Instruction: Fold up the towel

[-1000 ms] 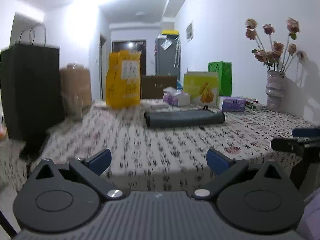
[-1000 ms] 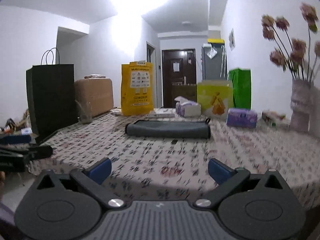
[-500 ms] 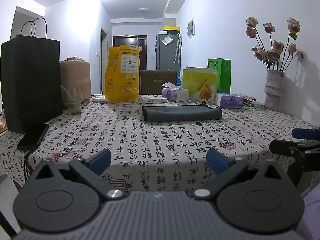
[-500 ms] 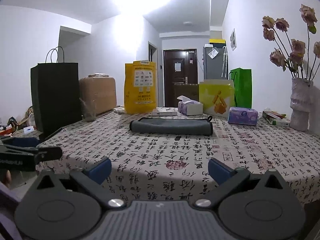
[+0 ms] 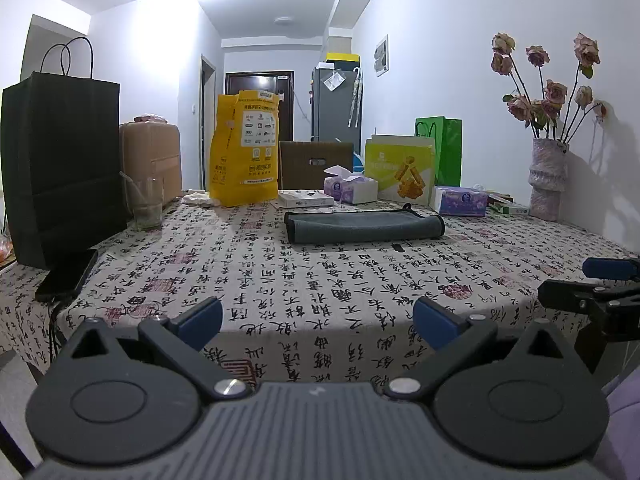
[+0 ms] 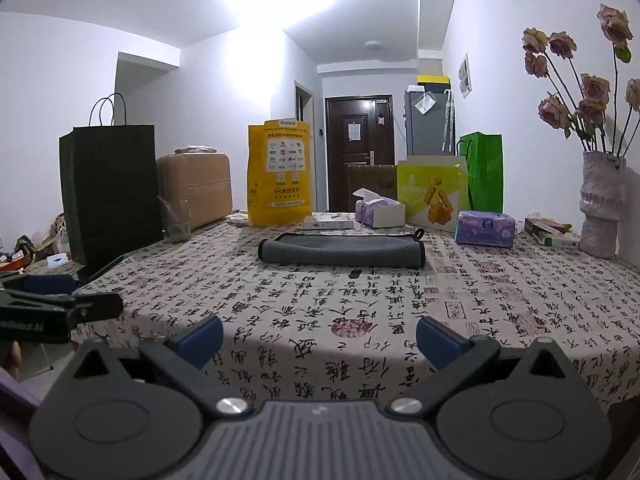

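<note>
A grey towel [image 5: 364, 227] lies folded into a long flat strip on the far middle of the patterned tablecloth [image 5: 320, 280]; it also shows in the right wrist view [image 6: 340, 250]. My left gripper [image 5: 318, 320] is open and empty, held at the table's near edge, well short of the towel. My right gripper [image 6: 319, 338] is open and empty, also at the near edge. Each gripper shows at the side of the other's view: the right one [image 5: 592, 284], the left one [image 6: 60, 304].
Behind the towel stand a yellow bag [image 5: 246, 158], tissue boxes [image 5: 460, 200], a green bag [image 5: 444, 152] and a snack box [image 5: 400, 174]. A black paper bag [image 5: 60, 160], a glass [image 5: 144, 204] and a phone [image 5: 68, 274] are left. A flower vase [image 5: 548, 184] is right.
Both views have steadied after motion blur a second ago. Both grippers stay open and the towel has not moved.
</note>
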